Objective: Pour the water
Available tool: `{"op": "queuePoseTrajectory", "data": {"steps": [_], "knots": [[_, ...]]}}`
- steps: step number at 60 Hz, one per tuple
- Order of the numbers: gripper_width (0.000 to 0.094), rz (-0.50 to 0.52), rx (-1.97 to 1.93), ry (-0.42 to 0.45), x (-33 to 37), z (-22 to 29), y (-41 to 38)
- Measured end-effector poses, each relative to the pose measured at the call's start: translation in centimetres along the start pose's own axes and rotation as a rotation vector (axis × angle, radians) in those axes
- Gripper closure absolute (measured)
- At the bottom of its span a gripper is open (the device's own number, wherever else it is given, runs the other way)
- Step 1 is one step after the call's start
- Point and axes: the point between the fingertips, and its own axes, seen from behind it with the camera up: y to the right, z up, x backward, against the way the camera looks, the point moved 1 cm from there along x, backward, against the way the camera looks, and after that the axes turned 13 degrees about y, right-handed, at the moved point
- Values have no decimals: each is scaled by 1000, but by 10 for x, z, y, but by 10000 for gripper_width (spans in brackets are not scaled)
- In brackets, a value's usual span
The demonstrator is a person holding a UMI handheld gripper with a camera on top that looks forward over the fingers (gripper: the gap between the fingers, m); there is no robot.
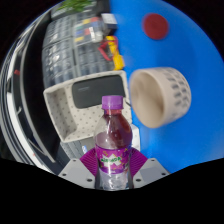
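A clear plastic bottle with a purple cap and a purple label stands upright between my fingers. My gripper is shut on the bottle, its purple pads pressing on both sides at the label. A beige patterned cup shows just beyond the bottle to the right, its mouth turned toward me. The bottle's cap is level with the cup's lower rim. The bottle's base is hidden below the fingers.
A white box-like container sits beyond the bottle to the left. A blue surface with a red round mark lies behind the cup. A dark ribbed surface with small coloured items runs on the left.
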Motion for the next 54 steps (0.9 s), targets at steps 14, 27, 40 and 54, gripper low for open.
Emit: {"op": "queuePoseTrajectory", "data": {"steps": [14, 27, 40, 54], "knots": [[553, 132, 648, 108, 17, 54, -73], [554, 115, 1313, 347, 29, 151, -123], [554, 23, 1697, 394, 20, 231, -92], [554, -40, 1722, 351, 6, 282, -38]]}}
